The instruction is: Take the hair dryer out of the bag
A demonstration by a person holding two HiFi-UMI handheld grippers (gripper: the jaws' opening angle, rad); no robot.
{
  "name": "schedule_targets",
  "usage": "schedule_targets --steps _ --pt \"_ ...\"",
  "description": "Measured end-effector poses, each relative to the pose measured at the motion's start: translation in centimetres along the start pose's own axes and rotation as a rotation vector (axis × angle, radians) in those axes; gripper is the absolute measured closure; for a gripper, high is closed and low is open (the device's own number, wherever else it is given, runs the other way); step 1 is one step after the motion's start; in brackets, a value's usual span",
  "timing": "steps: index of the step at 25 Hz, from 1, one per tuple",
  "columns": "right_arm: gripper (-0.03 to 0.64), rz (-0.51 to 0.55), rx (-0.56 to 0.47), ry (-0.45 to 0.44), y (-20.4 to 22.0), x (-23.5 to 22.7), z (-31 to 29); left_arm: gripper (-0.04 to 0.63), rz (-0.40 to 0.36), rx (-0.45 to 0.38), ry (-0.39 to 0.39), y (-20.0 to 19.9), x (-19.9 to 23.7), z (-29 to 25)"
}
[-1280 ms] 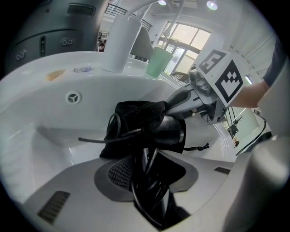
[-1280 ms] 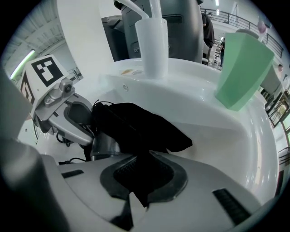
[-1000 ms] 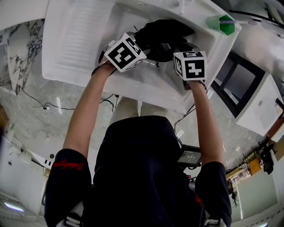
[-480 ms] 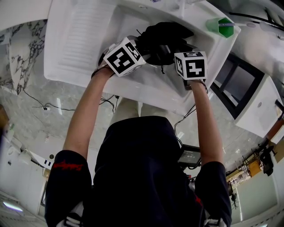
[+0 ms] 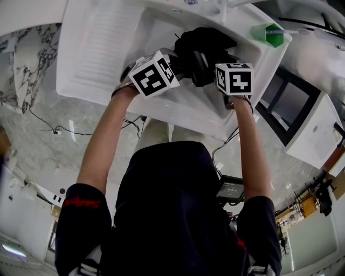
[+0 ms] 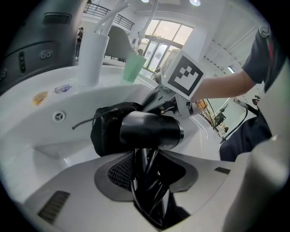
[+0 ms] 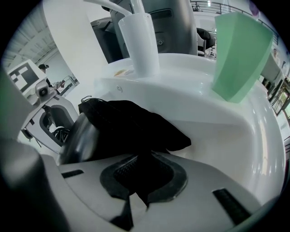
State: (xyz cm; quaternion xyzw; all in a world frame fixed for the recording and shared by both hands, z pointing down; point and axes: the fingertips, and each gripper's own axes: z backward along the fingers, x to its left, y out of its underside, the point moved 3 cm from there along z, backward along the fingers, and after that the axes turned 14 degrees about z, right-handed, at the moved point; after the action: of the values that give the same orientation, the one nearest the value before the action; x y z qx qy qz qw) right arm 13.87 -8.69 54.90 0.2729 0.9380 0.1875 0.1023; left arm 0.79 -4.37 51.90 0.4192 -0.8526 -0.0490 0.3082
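A white washbasin [image 5: 97, 54] with a ribbed drain surface stood over a pale grey, stone-patterned floor [image 5: 64, 156]. Thin dark cables [image 5: 48, 129] lay across the floor. A white cabinet [image 5: 312, 135] with a dark panel [image 5: 285, 102] stood just beside the basin. Marble-patterned surfacing [image 5: 24, 64] adjoined the opposite side. Tall windows [image 6: 165, 38] admitted daylight, and round ceiling lights [image 6: 195, 2] were lit.

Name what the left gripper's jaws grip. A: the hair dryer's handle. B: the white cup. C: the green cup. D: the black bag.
A: the left gripper view shows the left gripper clamped on the hair dryer by its handle, while the right gripper pinches the bag.
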Motion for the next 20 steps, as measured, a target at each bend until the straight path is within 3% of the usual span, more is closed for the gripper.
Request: schedule_targets --steps 11,20 --pt "0.566 -0.038 0.011 0.008 -0.2 0.0 -0.1 0.429 -0.017 0.002 -0.023 0.6 -0.6 2.6" --pt "0.566 -0.037 0.040 0.002 0.1 0.5 -0.4 0.428 0.015 -0.073 -0.072 0.5 -0.3 5.3"
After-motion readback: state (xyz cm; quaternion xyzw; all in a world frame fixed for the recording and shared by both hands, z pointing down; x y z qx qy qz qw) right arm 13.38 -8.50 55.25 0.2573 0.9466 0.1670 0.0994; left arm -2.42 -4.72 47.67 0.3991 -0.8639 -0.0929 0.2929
